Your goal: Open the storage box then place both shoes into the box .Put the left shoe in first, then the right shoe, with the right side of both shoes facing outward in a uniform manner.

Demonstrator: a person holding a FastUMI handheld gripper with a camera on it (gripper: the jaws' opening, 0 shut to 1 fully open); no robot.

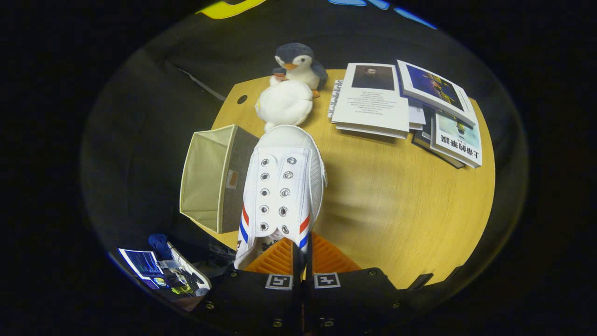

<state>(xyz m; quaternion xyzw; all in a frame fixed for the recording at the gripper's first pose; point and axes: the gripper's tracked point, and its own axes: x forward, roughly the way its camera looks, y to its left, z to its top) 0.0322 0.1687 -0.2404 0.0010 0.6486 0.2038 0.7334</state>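
Note:
A white canvas shoe with red and blue stripes hangs above the wooden table, toe pointing away from me. My gripper is shut on the shoe's side wall by the opening, one finger inside the shoe and one outside. To the left of the shoe stands the open beige-and-grey fabric storage box, its hollow showing and nothing visible inside.
A plush penguin lies on the table beyond the shoe's toe. Several books and booklets are spread over the far right of the table. Below the box, off the table's edge, a lit screen and clutter are visible.

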